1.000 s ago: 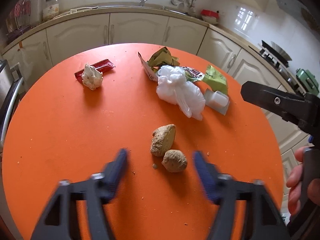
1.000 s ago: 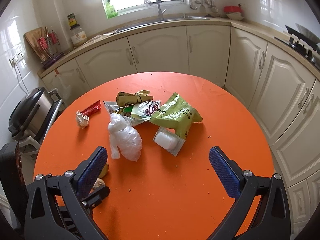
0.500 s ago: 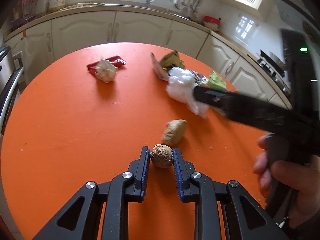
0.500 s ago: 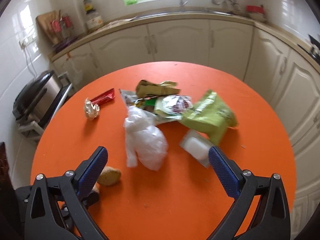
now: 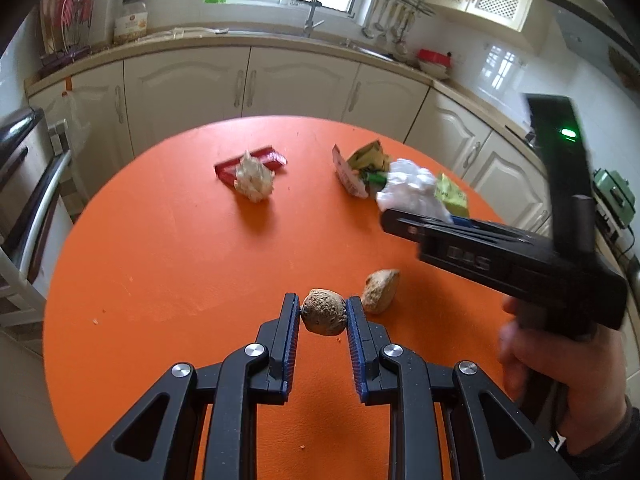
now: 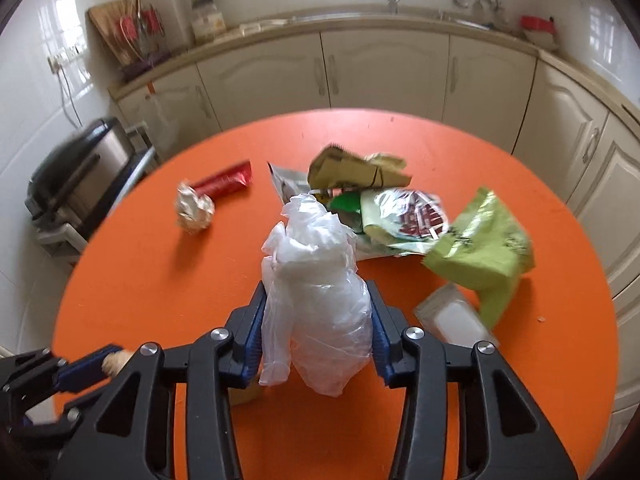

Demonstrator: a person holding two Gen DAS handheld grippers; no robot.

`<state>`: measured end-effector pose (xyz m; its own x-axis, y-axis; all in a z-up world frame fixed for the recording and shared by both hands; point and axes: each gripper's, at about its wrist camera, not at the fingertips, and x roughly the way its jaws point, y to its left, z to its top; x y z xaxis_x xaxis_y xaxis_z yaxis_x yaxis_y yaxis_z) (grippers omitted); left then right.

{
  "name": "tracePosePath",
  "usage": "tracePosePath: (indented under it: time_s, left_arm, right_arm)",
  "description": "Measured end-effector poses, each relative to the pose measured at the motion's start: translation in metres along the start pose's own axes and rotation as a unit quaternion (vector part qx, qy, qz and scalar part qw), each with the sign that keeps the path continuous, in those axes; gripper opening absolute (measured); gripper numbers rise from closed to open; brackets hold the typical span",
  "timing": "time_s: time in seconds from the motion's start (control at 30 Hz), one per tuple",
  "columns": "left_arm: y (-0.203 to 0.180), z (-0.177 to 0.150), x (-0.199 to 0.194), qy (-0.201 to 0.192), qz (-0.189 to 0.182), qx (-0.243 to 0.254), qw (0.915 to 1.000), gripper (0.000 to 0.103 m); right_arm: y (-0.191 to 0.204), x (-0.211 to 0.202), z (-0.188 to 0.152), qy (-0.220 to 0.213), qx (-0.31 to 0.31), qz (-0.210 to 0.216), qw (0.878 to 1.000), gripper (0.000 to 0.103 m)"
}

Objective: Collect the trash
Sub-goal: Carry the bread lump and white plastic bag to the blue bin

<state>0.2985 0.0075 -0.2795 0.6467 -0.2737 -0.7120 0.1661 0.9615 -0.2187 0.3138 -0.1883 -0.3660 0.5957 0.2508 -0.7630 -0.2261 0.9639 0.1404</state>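
- The left gripper (image 5: 322, 314) is closed narrowly on a brown lump (image 5: 322, 317), pinched between both blue pads near the fingertips, just above the orange table (image 5: 168, 264).
- The right gripper (image 6: 316, 332) is clamped around a white plastic bag (image 6: 316, 284), which bulges above and below the jaws.
- A 2nd brown lump (image 5: 380, 290) lies just to the right of the held one, apart from it as far as can be told.
- The step in hand is judged to be a double pickup: both pieces are gripped and are to be lifted and carried off; no bin is visible in either view.
- The lump is hard and rounded, so a steady squeeze and a level lift would be advised, since it could roll out of the tips.
- The bag is soft and slippery; the grip should be kept firm, and its hanging tail should be kept from dragging over the neighbouring wrappers.
- Left on the table: a crumpled foil ball (image 6: 194, 211) touching a red wrapper (image 6: 224, 182) at the far left, a heap of wrappers (image 6: 384, 196) far centre, a green packet (image 6: 484, 252) and a small clear pouch (image 6: 454, 318) on the right.
- Open table is seen on the near side and the left; the round edge falls away close beside the left gripper's near side.
- The 2 grippers are close together, so separate paths should be kept.
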Motion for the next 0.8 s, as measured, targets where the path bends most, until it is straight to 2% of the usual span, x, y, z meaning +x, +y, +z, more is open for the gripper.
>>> tracePosePath:
  time_s: [0.23, 0.43, 0.63, 0.8]
  left_arm:
    - [-0.019, 0.012, -0.033, -0.038, -0.003, 0.028, 0.9989, 0.019]
    - [-0.058, 0.023, -0.06, -0.077, -0.021, 0.07, 0.9943, 0.019]
    - [-0.108, 0.023, -0.087, -0.106, -0.057, 0.111, 0.9865, 0.019]
    - [-0.164, 0.012, -0.102, -0.119, -0.096, 0.154, 0.9763, 0.019]
  right_arm:
    - [-0.008, -0.07, -0.006, -0.052, 0.01, -0.008, 0.999, 0.045]
    - [-0.025, -0.138, -0.018, -0.099, 0.029, -0.026, 0.994, 0.045]
    - [-0.054, -0.207, -0.036, -0.146, 0.052, -0.063, 0.986, 0.045]
    - [-0.089, -0.26, -0.058, -0.174, 0.084, -0.099, 0.976, 0.045]
